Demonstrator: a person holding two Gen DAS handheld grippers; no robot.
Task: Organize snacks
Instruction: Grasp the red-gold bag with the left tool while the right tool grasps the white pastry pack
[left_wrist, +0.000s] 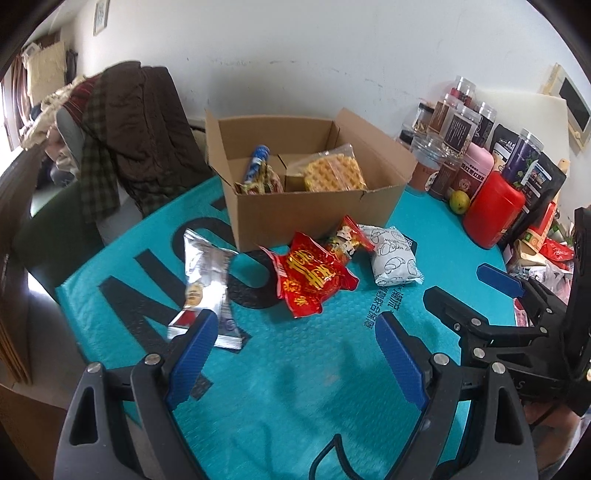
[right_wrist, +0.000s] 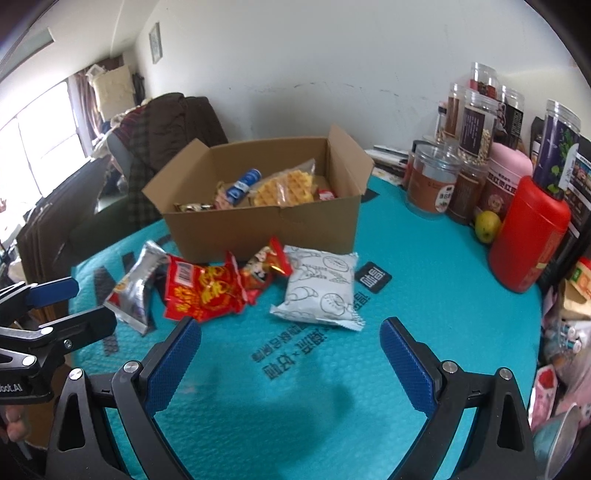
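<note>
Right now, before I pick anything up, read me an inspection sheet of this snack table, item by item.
Surface: teal padded mat with black lettering covers the table.
Job's things: open cardboard box already holds a waffle pack and other snacks; silver packet, red packet, small red figure packet and white pastry packet lie in front of it.
Clutter: jars, red canister and a green fruit along the right.
Grippers: left gripper and right gripper open, empty.
Cables: black cable near the left gripper.
Surroundings: clothes piled on a chair, white wall.

White wall (right_wrist: 295, 66), bright window (right_wrist: 40, 147) left, clothes-draped chair (left_wrist: 140, 122), teal-covered table (right_wrist: 424, 295).
</note>
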